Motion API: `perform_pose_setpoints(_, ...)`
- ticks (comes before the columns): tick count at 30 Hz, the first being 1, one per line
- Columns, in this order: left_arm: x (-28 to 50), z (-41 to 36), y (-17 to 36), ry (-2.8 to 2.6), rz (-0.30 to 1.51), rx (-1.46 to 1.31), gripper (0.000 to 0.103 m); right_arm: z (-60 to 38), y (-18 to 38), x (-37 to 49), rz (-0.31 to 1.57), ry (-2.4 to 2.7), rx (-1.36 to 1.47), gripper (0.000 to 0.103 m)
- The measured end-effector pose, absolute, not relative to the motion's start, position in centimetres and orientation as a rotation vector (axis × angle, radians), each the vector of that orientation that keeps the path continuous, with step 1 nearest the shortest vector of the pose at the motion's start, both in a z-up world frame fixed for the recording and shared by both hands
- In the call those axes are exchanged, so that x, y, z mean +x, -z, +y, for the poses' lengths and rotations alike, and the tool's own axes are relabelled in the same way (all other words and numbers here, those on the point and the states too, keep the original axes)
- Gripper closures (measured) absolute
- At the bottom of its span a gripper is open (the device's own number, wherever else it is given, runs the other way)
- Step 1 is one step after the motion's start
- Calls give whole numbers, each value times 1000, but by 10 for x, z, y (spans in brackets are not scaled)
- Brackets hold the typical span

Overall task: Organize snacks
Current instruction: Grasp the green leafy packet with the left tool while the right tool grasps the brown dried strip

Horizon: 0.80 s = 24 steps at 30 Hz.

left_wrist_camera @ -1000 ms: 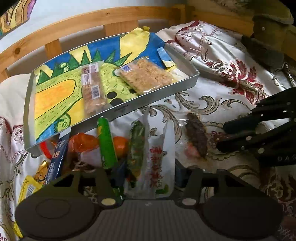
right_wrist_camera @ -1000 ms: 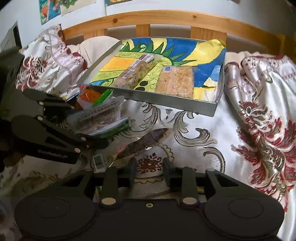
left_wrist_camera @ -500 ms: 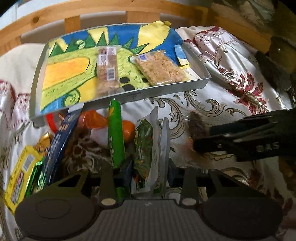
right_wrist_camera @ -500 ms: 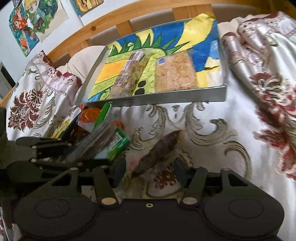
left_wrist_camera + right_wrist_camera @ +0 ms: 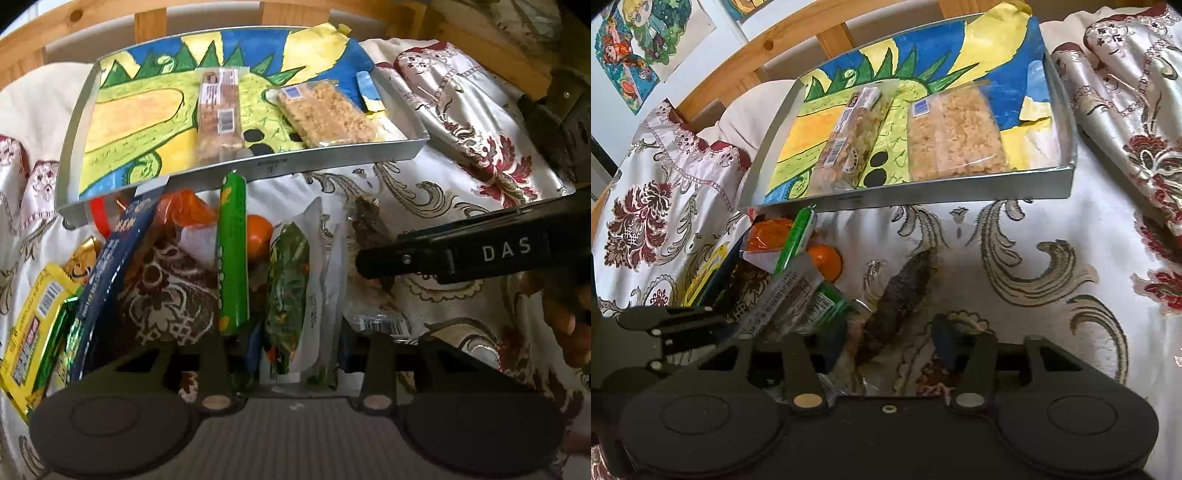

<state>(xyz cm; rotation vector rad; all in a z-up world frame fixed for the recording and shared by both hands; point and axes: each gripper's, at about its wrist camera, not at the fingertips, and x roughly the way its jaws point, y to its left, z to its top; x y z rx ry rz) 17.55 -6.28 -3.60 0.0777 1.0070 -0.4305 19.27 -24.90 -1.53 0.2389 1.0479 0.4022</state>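
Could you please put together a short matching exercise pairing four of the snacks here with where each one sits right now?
Things:
1. rice crispy slab
2. green tube
3. dark brown snack
4. yellow pack

Places:
A. far left of the pile, beside the blue pack
B. between the open fingers of the right gripper
C. right half of the tray
D. on the cloth, tip against the tray's front wall

Pairs: 1-C, 2-D, 3-B, 4-A

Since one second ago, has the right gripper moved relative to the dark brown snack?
Yes. The right gripper has moved forward and left: the dark brown snack, earlier ahead and left of its fingers, now lies between them, beside the tray.
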Motion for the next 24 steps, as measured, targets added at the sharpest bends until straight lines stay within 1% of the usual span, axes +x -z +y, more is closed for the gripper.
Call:
perform_pose_setpoints(2, 175, -64, 36, 428, 1006, 82, 60, -243, 15, 197, 1059, -398, 242, 32)
perform_pose_setpoints(3, 174, -64, 36, 426, 1006, 85, 61, -239, 14, 199, 1062, -391, 235, 30)
perform_pose_setpoints(6, 174, -62, 36, 415, 1014, 68, 64, -225, 16, 203, 1068, -369, 179, 29)
perform_pose_setpoints(7, 174, -60, 35, 412, 1020, 56, 64, -222, 16, 204, 1065, -365, 162, 31)
perform_pose_setpoints(8, 174, -58, 35, 408, 1027, 43, 64, -220, 16, 203, 1062, -359, 149, 38)
perform_pose_setpoints(9, 174, -56, 35, 406, 1032, 31, 64, -219, 16, 203, 1059, -356, 141, 49)
perform_pose_setpoints(10, 173, -54, 34, 405, 1036, 20, 64, -220, 16, 203, 1058, -355, 140, 55)
perform_pose_setpoints(11, 172, -53, 34, 404, 1040, 13, 64, -222, 17, 203, 1063, -353, 142, 66)
perform_pose_setpoints(14, 168, -50, 33, 400, 1050, -4, 64, -231, 17, 202, 1069, -362, 188, 70)
perform_pose_setpoints(17, 166, -50, 32, 393, 1055, -13, 64, -236, 16, 200, 1075, -370, 227, 71)
perform_pose_setpoints(24, 162, -44, 27, 383, 1072, -66, 65, -233, 6, 192, 1046, -400, 208, 73)
